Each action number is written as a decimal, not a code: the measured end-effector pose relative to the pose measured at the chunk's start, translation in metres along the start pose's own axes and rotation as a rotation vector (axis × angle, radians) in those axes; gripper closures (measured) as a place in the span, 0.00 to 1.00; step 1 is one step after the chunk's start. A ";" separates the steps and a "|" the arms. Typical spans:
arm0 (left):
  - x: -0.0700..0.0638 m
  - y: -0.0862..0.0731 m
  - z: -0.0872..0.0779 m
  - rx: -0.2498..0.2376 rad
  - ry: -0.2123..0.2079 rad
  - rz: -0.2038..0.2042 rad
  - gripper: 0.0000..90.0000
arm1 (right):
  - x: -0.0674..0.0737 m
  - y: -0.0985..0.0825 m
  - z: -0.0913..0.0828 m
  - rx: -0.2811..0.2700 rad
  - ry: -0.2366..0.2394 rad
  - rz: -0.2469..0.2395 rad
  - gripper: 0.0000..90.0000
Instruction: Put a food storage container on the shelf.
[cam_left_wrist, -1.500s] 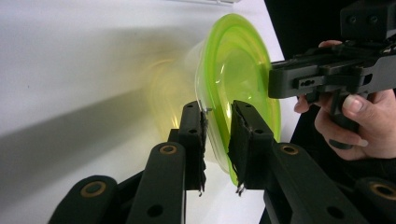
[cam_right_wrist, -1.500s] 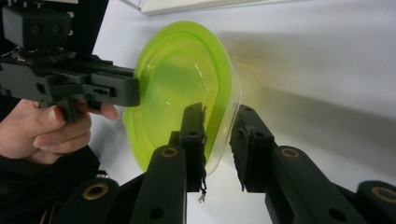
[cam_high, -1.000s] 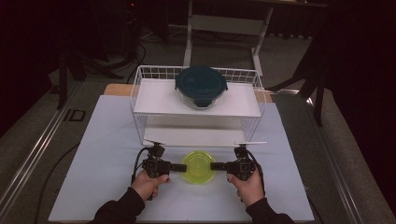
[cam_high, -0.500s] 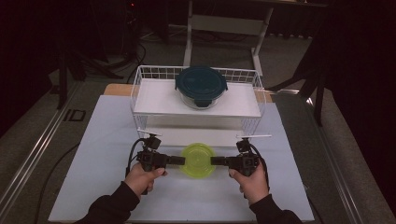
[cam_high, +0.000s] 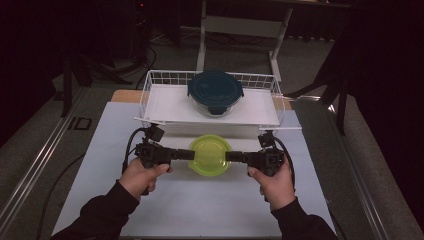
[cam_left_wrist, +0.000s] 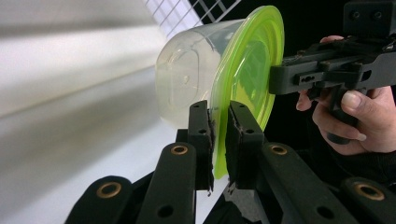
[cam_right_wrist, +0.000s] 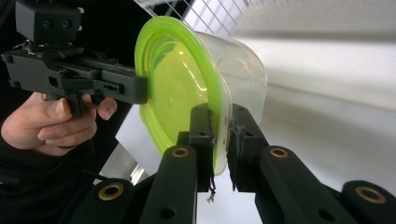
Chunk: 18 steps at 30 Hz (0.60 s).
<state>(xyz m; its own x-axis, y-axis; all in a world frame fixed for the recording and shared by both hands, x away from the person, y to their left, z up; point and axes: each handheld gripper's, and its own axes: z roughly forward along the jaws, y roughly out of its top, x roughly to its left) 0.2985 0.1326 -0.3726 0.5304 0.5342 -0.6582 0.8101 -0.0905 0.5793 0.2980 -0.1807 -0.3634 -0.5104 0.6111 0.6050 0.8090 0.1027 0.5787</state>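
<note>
While both tongs (cam_high: 191, 155) (cam_high: 228, 156) pinch container (cam_high: 210, 154) rim, clear of rack (cam_high: 145, 97).

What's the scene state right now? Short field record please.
held item: clear tub with green lid, off the table
left tongs: shut on the lid's rim
right tongs: shut on the opposite rim
rack: white wire rack behind the tub
on rack: glass bowl with dark teal lid
surface: white table
</note>
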 end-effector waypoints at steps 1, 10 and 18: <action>-0.003 0.003 -0.003 -0.006 -0.001 0.004 0.90 | 0.003 0.003 -0.002 -0.004 0.001 -0.003 0.90; -0.033 0.034 -0.029 -0.054 0.017 0.076 0.90 | 0.029 0.032 -0.024 -0.065 0.016 -0.053 0.90; -0.050 0.063 -0.042 -0.091 0.046 0.097 0.90 | 0.039 0.062 -0.035 -0.091 0.025 -0.063 0.90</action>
<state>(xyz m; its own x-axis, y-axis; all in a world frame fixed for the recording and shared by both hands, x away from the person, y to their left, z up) 0.3123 0.1350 -0.2829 0.5916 0.5645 -0.5756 0.7283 -0.0679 0.6819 0.3179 -0.1785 -0.2849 -0.5679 0.5854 0.5786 0.7457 0.0684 0.6628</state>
